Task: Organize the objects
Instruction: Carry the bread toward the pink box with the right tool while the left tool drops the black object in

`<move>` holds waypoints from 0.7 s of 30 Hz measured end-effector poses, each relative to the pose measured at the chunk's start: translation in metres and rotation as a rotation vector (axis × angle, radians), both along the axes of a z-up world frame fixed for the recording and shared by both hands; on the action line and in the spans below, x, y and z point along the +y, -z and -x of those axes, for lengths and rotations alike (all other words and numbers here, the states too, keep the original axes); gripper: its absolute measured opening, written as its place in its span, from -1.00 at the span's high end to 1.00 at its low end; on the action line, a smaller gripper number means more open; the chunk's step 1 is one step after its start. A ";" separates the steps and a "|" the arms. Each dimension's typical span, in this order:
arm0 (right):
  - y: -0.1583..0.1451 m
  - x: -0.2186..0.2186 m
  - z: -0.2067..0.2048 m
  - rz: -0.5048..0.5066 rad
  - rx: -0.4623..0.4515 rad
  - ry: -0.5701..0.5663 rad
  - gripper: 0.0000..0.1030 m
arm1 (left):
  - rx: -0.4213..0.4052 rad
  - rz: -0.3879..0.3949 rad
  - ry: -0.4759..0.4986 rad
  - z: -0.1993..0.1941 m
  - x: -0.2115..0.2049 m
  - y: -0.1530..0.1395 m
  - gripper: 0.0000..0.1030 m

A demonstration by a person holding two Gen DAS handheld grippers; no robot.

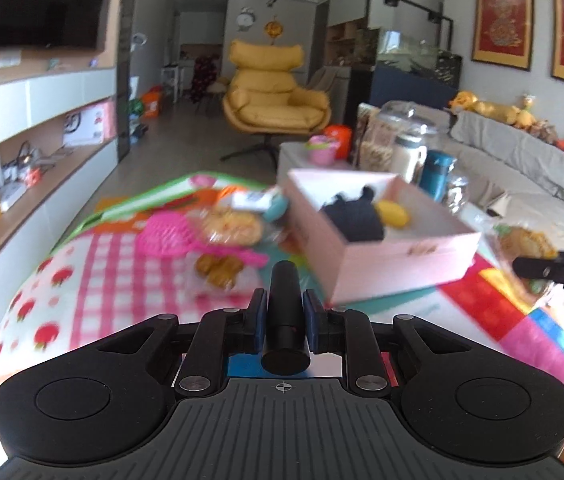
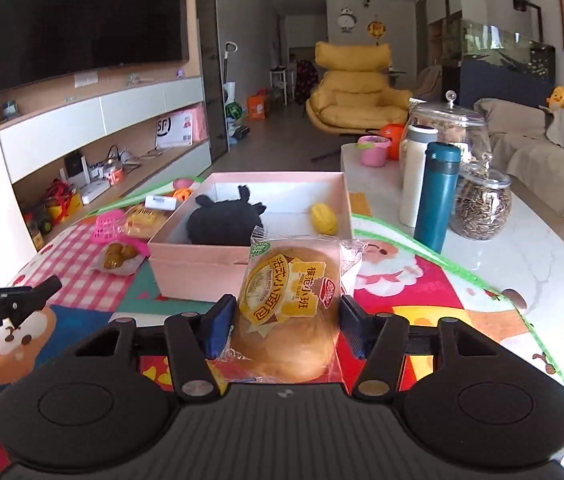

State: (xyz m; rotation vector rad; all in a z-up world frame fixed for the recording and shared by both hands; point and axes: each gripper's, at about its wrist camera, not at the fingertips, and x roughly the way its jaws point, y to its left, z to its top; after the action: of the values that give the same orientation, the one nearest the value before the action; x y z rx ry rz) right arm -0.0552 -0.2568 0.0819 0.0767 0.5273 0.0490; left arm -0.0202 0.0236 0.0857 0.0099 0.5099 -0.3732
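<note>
My left gripper (image 1: 285,312) is shut on a black cylinder (image 1: 284,320), held above the patterned mat, left of and in front of the pink box (image 1: 394,252). The box holds a black plush toy (image 1: 356,216) and a yellow toy (image 1: 392,213). My right gripper (image 2: 286,322) is shut on a wrapped bread bun (image 2: 288,308), just in front of the pink box (image 2: 201,268), where the black plush (image 2: 221,220) and yellow toy (image 2: 324,218) lie. The right gripper's tip (image 1: 562,270) shows at the right edge of the left wrist view; the left gripper's tip (image 2: 13,298) shows at the left of the right wrist view.
On the mat left of the box lie a pink basket (image 2: 107,228), a wrapped bun (image 2: 143,220) and a packet of brown snacks (image 2: 119,256). A teal bottle (image 2: 438,196), white bottle (image 2: 416,172) and two glass jars (image 2: 482,204) stand on the marble table to the right.
</note>
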 end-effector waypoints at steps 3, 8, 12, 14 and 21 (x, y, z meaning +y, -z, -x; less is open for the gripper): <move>0.001 -0.009 0.001 -0.021 -0.025 0.014 -0.09 | -0.077 0.025 0.077 -0.027 -0.047 -0.035 0.57; 0.007 -0.016 0.000 -0.052 -0.034 0.026 -0.09 | -0.054 0.251 0.141 -0.089 -0.098 -0.045 0.54; 0.009 -0.026 0.001 -0.048 -0.037 0.030 -0.09 | -0.042 0.227 0.072 -0.092 -0.099 -0.021 0.54; 0.010 -0.030 -0.004 -0.040 -0.024 0.032 -0.09 | -0.015 0.203 0.069 -0.081 -0.084 -0.008 0.54; -0.018 -0.030 -0.052 0.014 -0.042 -0.023 -0.09 | 0.046 0.037 0.071 -0.030 -0.041 0.026 0.53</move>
State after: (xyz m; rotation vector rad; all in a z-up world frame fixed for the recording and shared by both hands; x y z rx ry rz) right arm -0.0036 -0.2866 0.1001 0.0559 0.4861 0.0689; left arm 0.0097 -0.0173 0.0594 -0.0164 0.5489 -0.4526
